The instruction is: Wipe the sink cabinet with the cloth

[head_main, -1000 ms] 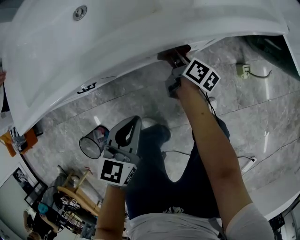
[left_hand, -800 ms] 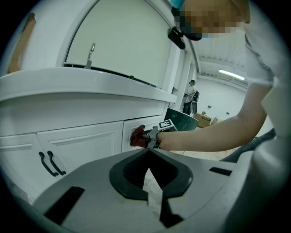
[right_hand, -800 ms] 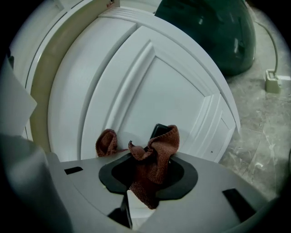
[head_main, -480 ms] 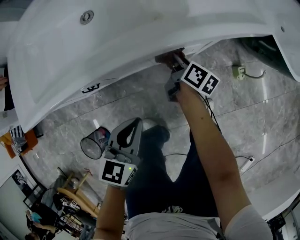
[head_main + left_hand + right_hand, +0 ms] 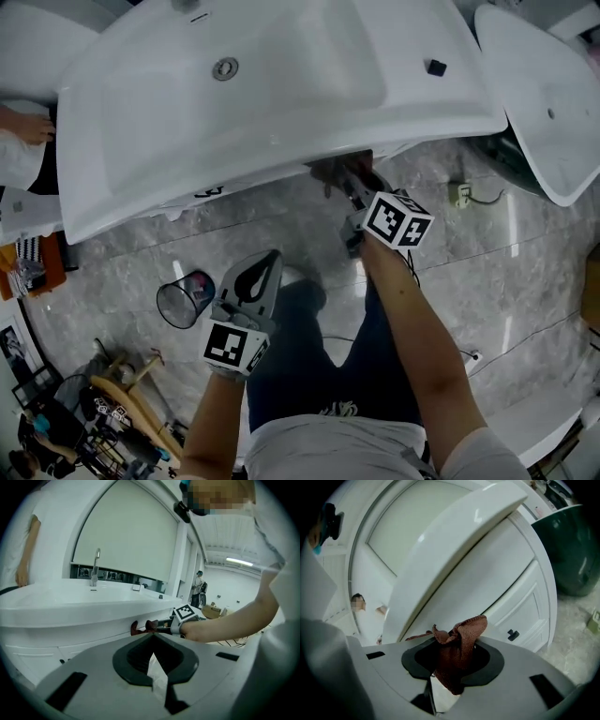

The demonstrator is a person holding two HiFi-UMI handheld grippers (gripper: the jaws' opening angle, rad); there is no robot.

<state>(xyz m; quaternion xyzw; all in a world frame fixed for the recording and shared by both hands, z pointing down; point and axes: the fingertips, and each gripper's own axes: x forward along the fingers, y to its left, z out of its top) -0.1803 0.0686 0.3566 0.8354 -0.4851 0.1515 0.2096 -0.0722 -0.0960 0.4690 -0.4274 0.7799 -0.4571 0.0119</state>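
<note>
R tongs (image 5: pixel 449 670) are clamped on the cloth (image 5: pixel 458 651) – rust-brown, coarse knit, bunched up and poking out above the jaws. In the head view the R tongs (image 5: pixel 349 183) hold the cloth (image 5: pixel 330 172) against the sink cabinet (image 5: pixel 487 597), just under the overhanging basin (image 5: pixel 281 103) rim. L tongs (image 5: pixel 154 667) are pressed together w/ nothing between them, well apart from the cabinet, hanging low over the floor (image 5: pixel 281 220).

Cabinet front is glossy white, curved, w/ framed panel doors and a small dark knob (image 5: pixel 513 633). Basin is smooth white; floor is grey, marble-look, shiny.

Vs 1 s ago: the head view takes in more of the basin – R tongs stay at the same under-rim spot w/ the cloth, L tongs unchanged.
</note>
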